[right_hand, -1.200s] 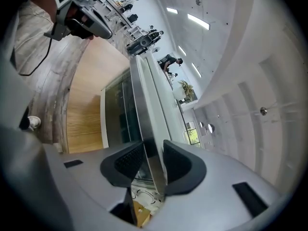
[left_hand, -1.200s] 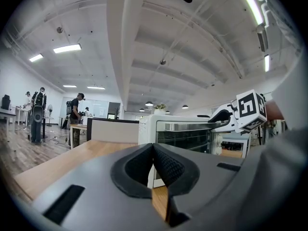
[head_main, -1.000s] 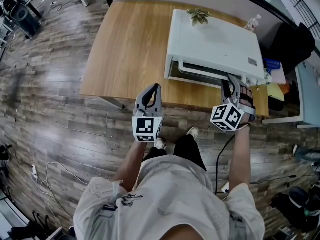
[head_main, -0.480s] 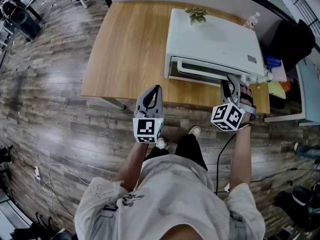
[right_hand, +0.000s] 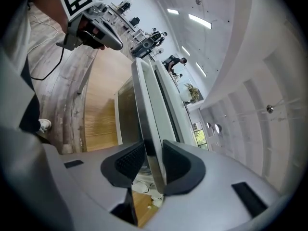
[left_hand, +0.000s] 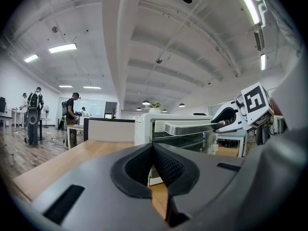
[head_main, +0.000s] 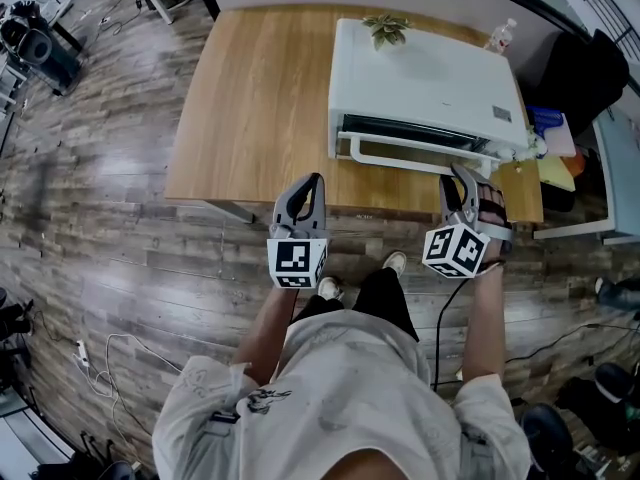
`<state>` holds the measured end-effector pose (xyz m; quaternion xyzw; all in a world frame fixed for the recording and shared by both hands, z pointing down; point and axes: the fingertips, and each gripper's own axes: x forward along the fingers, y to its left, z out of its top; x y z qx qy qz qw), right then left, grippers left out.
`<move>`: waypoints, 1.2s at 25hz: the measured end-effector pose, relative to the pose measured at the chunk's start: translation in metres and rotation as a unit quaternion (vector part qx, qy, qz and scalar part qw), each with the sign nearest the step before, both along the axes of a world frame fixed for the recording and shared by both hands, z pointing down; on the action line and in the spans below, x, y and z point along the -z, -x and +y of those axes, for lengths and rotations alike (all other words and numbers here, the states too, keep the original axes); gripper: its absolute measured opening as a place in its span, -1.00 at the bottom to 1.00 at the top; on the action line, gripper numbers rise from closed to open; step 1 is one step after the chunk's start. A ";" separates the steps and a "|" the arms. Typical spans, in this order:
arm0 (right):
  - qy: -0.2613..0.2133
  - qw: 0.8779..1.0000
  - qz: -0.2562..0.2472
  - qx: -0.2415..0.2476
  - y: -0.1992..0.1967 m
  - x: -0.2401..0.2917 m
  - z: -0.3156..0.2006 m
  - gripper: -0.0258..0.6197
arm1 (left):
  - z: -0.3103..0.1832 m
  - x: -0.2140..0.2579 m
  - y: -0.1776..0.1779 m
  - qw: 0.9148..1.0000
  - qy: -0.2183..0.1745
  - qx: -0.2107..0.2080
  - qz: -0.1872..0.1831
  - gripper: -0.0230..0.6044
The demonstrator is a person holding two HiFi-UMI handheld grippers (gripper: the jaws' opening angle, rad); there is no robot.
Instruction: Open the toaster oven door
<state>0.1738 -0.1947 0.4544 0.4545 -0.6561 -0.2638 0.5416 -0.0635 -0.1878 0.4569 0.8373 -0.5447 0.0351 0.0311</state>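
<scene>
A white toaster oven (head_main: 425, 78) stands on the right half of a wooden table (head_main: 260, 98). Its door is tilted partly open, with a dark gap along the top. The white door handle (head_main: 400, 154) sticks out toward me. My right gripper (head_main: 462, 176) is shut on the handle's right end. In the right gripper view the bar (right_hand: 147, 105) runs between the two pads of that gripper (right_hand: 153, 165). My left gripper (head_main: 304, 190) hangs at the table's front edge, left of the oven, shut and empty. In the left gripper view its jaws (left_hand: 154, 148) meet, with the handle (left_hand: 187, 127) ahead.
A small plant (head_main: 386, 30) sits on the oven's top. A bottle (head_main: 503, 40) stands behind the oven at the right. Yellow and blue items (head_main: 553, 158) lie beside the table's right end. Cables (head_main: 110, 353) run over the floor. People (left_hand: 33, 114) stand far off.
The oven door has swung further open. The handle and my right gripper have come toward me and slightly down. The left gripper stayed put.
</scene>
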 end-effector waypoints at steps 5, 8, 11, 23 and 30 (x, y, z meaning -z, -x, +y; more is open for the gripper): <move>0.012 1.000 0.007 0.008 0.002 -0.005 0.016 -0.52 | 0.001 0.001 0.002 1.000 0.000 0.000 -0.002 -0.88; 0.019 1.000 0.009 0.011 0.003 -0.010 0.025 -0.53 | 0.001 -0.001 0.003 1.000 0.001 -0.001 -0.003 -0.88; 0.030 0.999 0.012 0.015 0.004 -0.015 0.035 -0.54 | 0.003 -0.003 0.002 1.000 0.004 -0.004 -0.006 -0.88; 0.063 0.998 0.020 0.013 0.007 -0.033 0.065 -0.58 | 0.011 -0.009 0.007 1.000 0.011 -0.011 -0.014 -0.88; 0.080 0.996 0.023 0.017 0.008 -0.051 0.084 -0.61 | 0.015 -0.013 0.004 1.000 0.016 -0.016 -0.017 -0.88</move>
